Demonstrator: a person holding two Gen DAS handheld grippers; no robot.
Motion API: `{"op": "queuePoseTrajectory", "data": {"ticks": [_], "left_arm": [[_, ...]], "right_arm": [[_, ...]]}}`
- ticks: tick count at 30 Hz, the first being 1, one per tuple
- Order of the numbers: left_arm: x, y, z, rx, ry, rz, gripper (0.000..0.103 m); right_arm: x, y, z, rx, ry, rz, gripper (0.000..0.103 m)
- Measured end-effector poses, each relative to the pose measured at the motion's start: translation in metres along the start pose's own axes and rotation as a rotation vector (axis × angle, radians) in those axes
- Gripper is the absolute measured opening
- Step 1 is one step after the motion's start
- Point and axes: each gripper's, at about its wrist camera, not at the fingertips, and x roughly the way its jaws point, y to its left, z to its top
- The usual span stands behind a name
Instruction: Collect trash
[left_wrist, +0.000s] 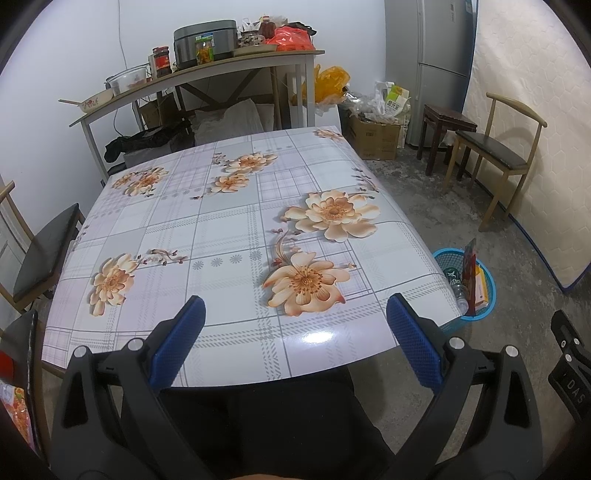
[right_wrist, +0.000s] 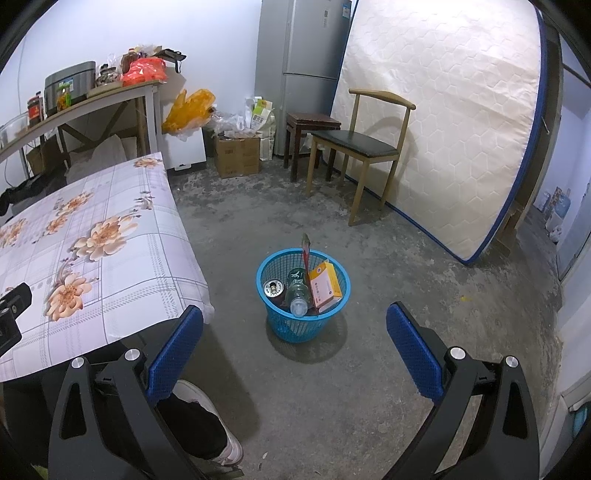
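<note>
Since the flowered table (left_wrist: 236, 236) shows no trash, we judge the collecting nearly finished: bottle (right_wrist: 298, 295), can (right_wrist: 274, 288) and carton (right_wrist: 325, 288) lie in the blue basket (right_wrist: 269, 314) on the floor. Left gripper (left_wrist: 295, 332) and right gripper (right_wrist: 294, 336) both stand spread, holding nothing.

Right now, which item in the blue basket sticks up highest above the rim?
The thin red packet, standing nearly upright against the blue basket at its far side. The orange box, clear bottle and can all sit lower.

One basket (right_wrist: 334, 306), two chairs (right_wrist: 364, 147).
</note>
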Motion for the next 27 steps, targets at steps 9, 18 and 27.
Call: {"op": "queuePoseTrajectory", "data": {"ticks": [9, 18, 27], "left_arm": [[-0.0001, -0.0003, 0.0001, 0.0, -0.001, 0.001, 0.095], [0.0007, 0.0001, 0.0005, 0.0, 0.0, 0.0, 0.095], [0.0007, -0.0004, 0.0004, 0.001, 0.0, 0.001, 0.095]], "right_arm": [[0.0002, 0.0006, 0.0005, -0.001, -0.003, 0.003, 0.097], [0.0005, 0.0018, 0.0015, -0.003, -0.005, 0.003, 0.097], [0.0011, 0.0031, 0.0031, -0.006, -0.005, 0.005, 0.097]]}}
